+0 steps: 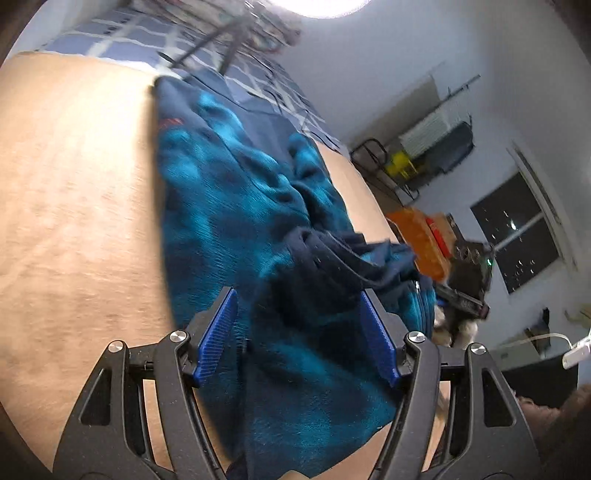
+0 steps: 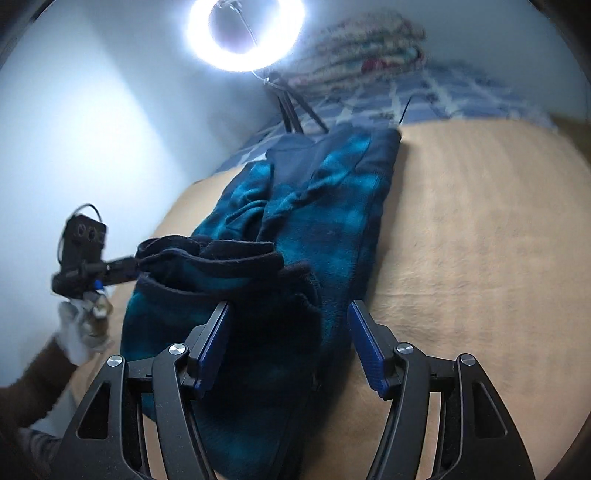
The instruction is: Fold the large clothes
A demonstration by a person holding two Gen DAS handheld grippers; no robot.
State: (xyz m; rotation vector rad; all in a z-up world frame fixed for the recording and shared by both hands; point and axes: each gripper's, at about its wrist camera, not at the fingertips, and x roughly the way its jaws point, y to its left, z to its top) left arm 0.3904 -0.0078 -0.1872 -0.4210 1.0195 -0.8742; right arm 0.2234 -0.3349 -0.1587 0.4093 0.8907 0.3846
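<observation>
A large blue and teal fleece garment (image 1: 236, 206) lies in a long, partly folded strip on a tan wooden table (image 1: 74, 206); it also shows in the right wrist view (image 2: 325, 221). My left gripper (image 1: 299, 306) is open, its blue pads on either side of the garment's near dark edge. My right gripper (image 2: 288, 314) is open over the garment's near end. In the right wrist view the other gripper (image 2: 110, 266) reaches the dark hem (image 2: 207, 251) at the left; whether it grips the hem is unclear. That other gripper also shows in the left wrist view (image 1: 469, 284).
A bed with a blue checked cover (image 2: 424, 96) and a folded blanket (image 2: 369, 37) lies beyond the table. A ring light (image 2: 245, 35) on a tripod stands at the far edge. Orange boxes (image 1: 421, 236), a window (image 1: 517, 236) and a rack (image 1: 424, 155) stand at the room's right.
</observation>
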